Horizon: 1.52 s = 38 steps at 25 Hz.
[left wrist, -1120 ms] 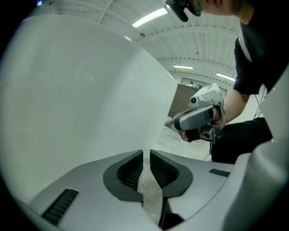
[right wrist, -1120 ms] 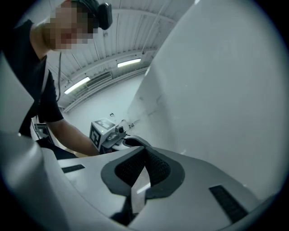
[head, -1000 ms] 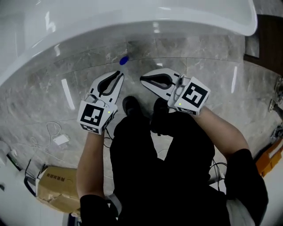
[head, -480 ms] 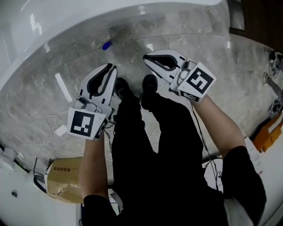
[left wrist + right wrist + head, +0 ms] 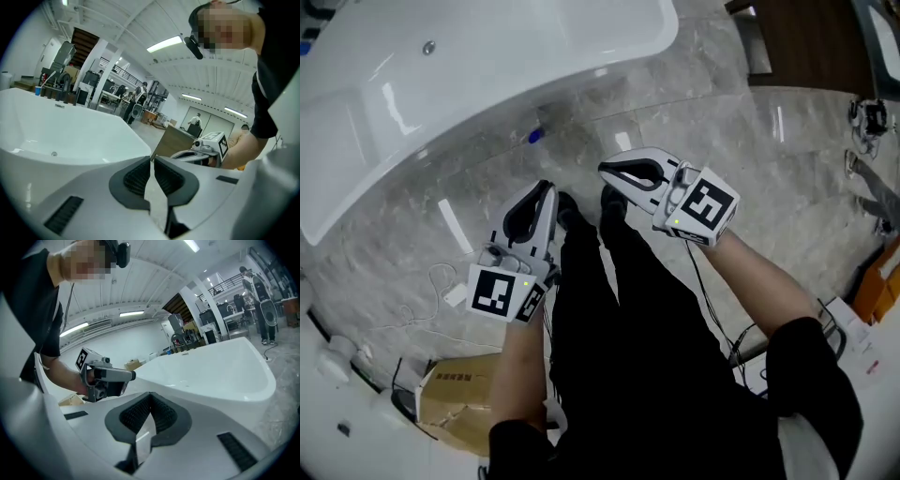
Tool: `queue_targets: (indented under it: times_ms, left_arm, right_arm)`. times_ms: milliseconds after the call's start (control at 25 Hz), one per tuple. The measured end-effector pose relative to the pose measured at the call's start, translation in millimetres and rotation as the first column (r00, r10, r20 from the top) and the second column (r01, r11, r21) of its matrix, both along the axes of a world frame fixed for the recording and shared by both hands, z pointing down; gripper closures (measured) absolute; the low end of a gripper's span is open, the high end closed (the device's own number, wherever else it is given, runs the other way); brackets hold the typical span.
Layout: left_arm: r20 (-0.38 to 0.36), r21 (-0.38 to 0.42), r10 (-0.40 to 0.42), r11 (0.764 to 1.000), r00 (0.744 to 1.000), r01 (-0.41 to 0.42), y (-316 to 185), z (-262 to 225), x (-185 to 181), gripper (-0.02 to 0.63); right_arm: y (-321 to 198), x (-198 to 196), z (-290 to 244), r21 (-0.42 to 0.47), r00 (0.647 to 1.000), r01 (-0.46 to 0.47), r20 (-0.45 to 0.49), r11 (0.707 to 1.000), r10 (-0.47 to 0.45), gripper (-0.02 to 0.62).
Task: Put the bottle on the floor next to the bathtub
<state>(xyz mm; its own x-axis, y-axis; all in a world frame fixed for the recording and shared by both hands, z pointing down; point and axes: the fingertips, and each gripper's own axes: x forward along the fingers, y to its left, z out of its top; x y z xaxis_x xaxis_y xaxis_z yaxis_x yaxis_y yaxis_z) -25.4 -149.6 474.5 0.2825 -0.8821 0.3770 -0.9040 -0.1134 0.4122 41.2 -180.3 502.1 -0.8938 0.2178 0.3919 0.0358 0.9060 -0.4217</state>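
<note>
the bottle (image 5: 534, 136) rests on the floor (image 5: 703, 122) just beside the bathtub (image 5: 487, 56); placement appears complete. left gripper (image 5: 546, 187) and right gripper (image 5: 603, 170): jaws together, empty, apart from bottle.

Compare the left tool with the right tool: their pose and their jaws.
Pose: in the head view the left tool points up the picture, toward the bathtub, while the right tool lies crosswise and points toward the left tool.
Height in the picture: the left tool sits lower than the right tool.
Jaws: the left tool's are closing with nothing between them, and the right tool's stand shut.
Shared: both are white and hold nothing.
</note>
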Motion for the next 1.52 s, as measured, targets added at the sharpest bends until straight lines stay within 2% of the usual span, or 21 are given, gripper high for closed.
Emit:
queue_targets:
  times_ms: [200,280,480,800,920,1040,1240,1320,1520]
  left_arm:
    - [-0.07,0.027,-0.085,0.996,0.994,0.087,4.8,-85.5,-4.6,0.571]
    - [-0.055,0.043,-0.087,0.995,0.995,0.09,5.6,-112.9,-4.8,0.574]
    - [-0.004,0.066,-0.035,0.997,0.999,0.035,23.0,-173.0,3.6,0.574]
    - [0.036,0.057,-0.06,0.997,0.998,0.058,48.8,-239.6,-3.2,0.577]
    - [0.053,0.068,-0.064,0.996,0.997,0.06,55.4,-261.1,-6.9,0.577]
    - [0.076,0.085,-0.064,0.995,0.995,0.058,61.2,-282.4,-10.7,0.577]
    - [0.119,0.121,-0.056,0.992,0.991,0.042,68.2,-319.5,-23.0,0.577]
    - [0.135,0.127,-0.048,0.991,0.99,0.031,68.1,-330.5,-26.1,0.577]
    - [0.182,0.156,-0.019,0.988,0.983,-0.01,64.2,-358.2,-22.1,0.577]
  right_arm:
    - [7.2,-2.9,-94.0,0.046,0.999,-0.005,0.039,0.999,0.004,0.568]
    - [6.9,-2.5,-124.6,0.065,0.998,-0.03,0.056,0.997,0.026,0.568]
    - [22.6,2.7,-193.9,0.09,0.993,-0.074,0.101,0.993,0.065,0.568]
    - [33.9,19.7,-274.2,0.145,0.986,-0.137,0.115,0.98,0.12,0.568]
    - [37.6,22.7,-299.8,0.129,0.979,-0.157,0.151,0.979,0.137,0.568]
    - [40.3,25.3,-321.3,0.069,0.967,-0.172,0.203,0.983,0.155,0.568]
    - [29.8,19.7,-359.1,0.052,0.943,-0.249,0.239,0.967,0.23,0.568]
    - [31.2,15.1,-378.5,0.065,0.936,-0.245,0.275,0.967,0.218,0.568]
    - [47.4,8.7,-425.9,0.174,0.934,-0.187,0.336,0.967,0.12,0.568]
